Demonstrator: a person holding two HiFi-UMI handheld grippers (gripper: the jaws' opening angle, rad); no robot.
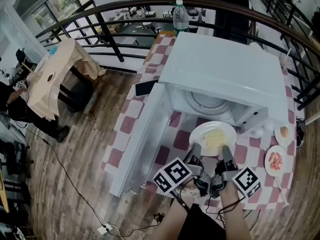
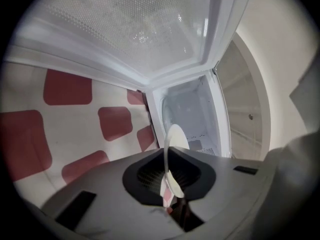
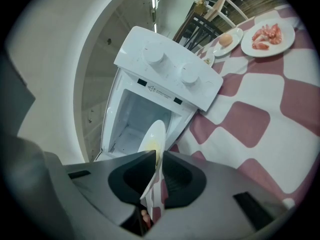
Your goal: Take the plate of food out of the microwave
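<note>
A white plate of yellow food (image 1: 212,138) hangs just in front of the open white microwave (image 1: 225,71), over the checkered tablecloth (image 1: 172,139). My left gripper (image 1: 195,150) is shut on the plate's near-left rim. My right gripper (image 1: 225,150) is shut on the near-right rim. In the left gripper view the plate (image 2: 173,149) runs edge-on between the jaws of the left gripper (image 2: 167,173), with the empty cavity (image 2: 192,111) behind. In the right gripper view the plate (image 3: 152,141) sits edge-on in the right gripper (image 3: 155,170).
The microwave door (image 1: 142,134) swings out to the left. To the right lie a plate of pink meat (image 1: 276,160) and a small dish with an egg (image 1: 284,132). A water bottle (image 1: 180,15) stands behind the microwave, a black phone (image 1: 146,87) beside it.
</note>
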